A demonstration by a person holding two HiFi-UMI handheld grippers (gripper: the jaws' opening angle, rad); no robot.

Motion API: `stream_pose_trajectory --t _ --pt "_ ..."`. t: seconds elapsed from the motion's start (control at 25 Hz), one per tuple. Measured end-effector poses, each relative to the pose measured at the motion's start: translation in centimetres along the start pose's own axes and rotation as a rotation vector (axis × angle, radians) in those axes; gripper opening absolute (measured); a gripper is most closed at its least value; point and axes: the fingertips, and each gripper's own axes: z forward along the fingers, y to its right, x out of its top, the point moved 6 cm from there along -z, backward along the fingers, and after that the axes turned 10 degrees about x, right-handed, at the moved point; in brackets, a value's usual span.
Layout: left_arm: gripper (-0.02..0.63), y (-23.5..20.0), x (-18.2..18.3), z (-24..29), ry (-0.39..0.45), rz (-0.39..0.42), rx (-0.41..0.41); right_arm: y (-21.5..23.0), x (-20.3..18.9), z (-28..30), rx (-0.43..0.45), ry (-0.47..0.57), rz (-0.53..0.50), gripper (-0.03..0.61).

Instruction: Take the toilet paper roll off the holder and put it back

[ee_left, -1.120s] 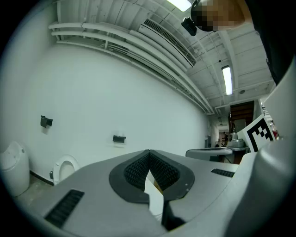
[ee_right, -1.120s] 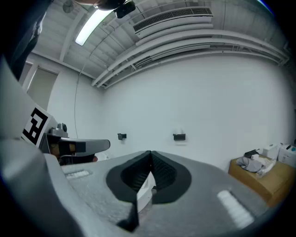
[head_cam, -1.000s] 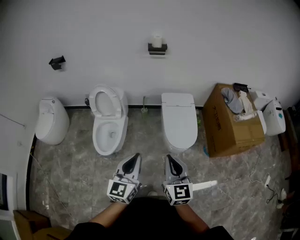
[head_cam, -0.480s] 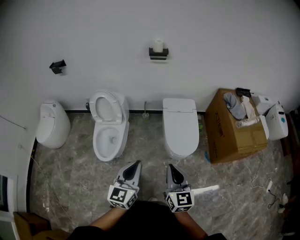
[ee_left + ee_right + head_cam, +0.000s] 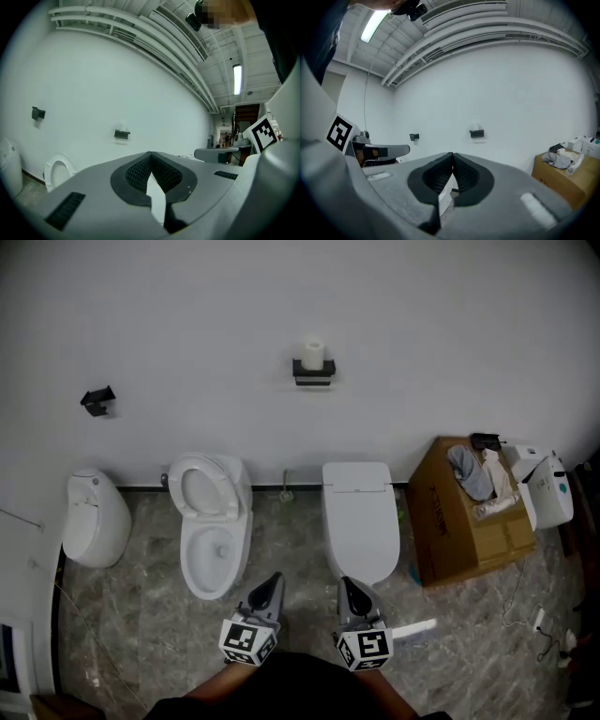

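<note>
Toilet paper roll (image 5: 312, 353) stands upright atop holder (image 5: 313, 372). Well below holder, left hand-held gripper (image 5: 273, 577) and right hand-held gripper (image 5: 346, 583): jaws together, empty. Roll likely light, soft, crushable; grip gently across its sides.

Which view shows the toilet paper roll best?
Head view: the toilet paper roll stands upright on the black wall holder, unobstructed. Right gripper view shows it only as a faint pale blob above the holder. Left gripper view shows the holder, but the roll is too small to make out.
</note>
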Motion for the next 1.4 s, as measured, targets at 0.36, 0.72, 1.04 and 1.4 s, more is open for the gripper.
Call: stream_pose_trajectory --t 0.36,0.72,1.04,1.4 --pt "0.014 -8.8 5.2 12.1 -0.011 -0.035 -0.097 4.0 6.9 15.1 -0.057 0.039 0.046 -0.002" --pt "0.014 -16.7 8.0 21.9 -0.001 -0.014 -0.173 8.2 6.6 24.9 -0.180 0.003 0.103 -0.002" --pt "0.014 -21.1 8.3 28.1 -0.018 -0.015 -0.123 10.4 6.4 31.6 -0.154 -0.025 0.064 -0.002" --pt "0.015 -22.6 9.0 38.6 -0.030 0.000 -0.111 17.9 6.7 39.5 -0.109 -0.027 0.077 -0.002"
